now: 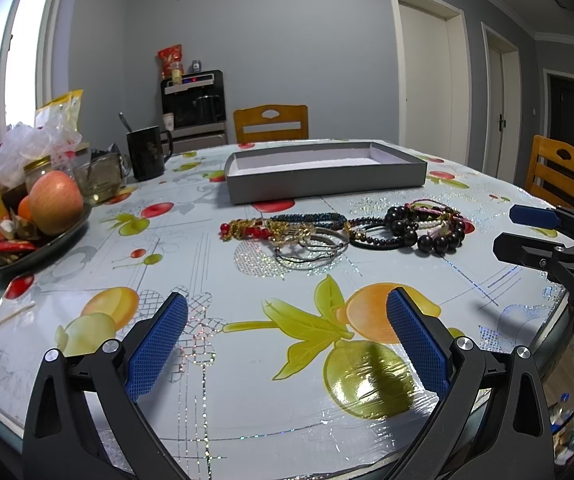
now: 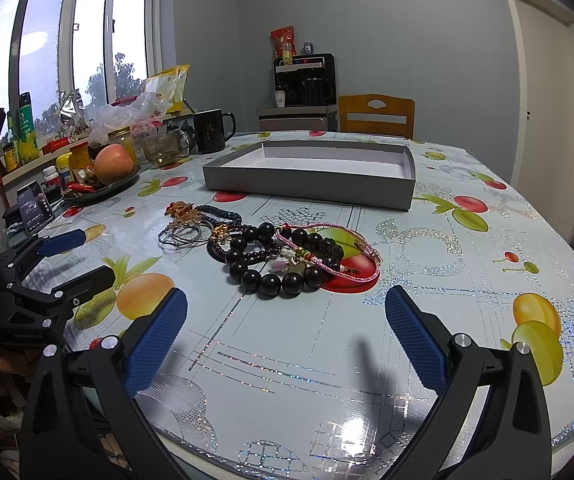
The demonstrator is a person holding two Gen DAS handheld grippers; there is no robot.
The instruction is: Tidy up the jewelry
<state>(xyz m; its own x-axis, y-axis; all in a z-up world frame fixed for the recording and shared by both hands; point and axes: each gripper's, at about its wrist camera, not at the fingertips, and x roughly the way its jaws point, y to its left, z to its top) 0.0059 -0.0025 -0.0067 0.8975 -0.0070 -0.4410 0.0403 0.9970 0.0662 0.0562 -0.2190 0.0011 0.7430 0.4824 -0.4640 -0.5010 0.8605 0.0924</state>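
A pile of jewelry lies mid-table: a large black bead bracelet (image 1: pixel 431 232) (image 2: pixel 275 276), silver bangles (image 1: pixel 311 250) (image 2: pixel 181 236), a red and gold piece (image 1: pixel 247 230), a dark blue beaded band (image 1: pixel 307 219) and a pink cord bracelet (image 2: pixel 327 256). Behind it stands an empty grey tray (image 1: pixel 327 186) (image 2: pixel 307 184). My left gripper (image 1: pixel 287 320) is open and empty near the table's front edge, short of the pile. My right gripper (image 2: pixel 287 320) is open and empty, just in front of the black beads; it also shows in the left wrist view (image 1: pixel 507 228).
A dish with an apple (image 1: pixel 55 204) (image 2: pixel 113 166), jars, a glass cup (image 1: pixel 101 180) and a black mug (image 1: pixel 147 152) (image 2: pixel 211 130) crowd the table's left side. A phone (image 2: pixel 35 206) lies at the left edge. Wooden chairs (image 1: pixel 271 124) stand behind and right.
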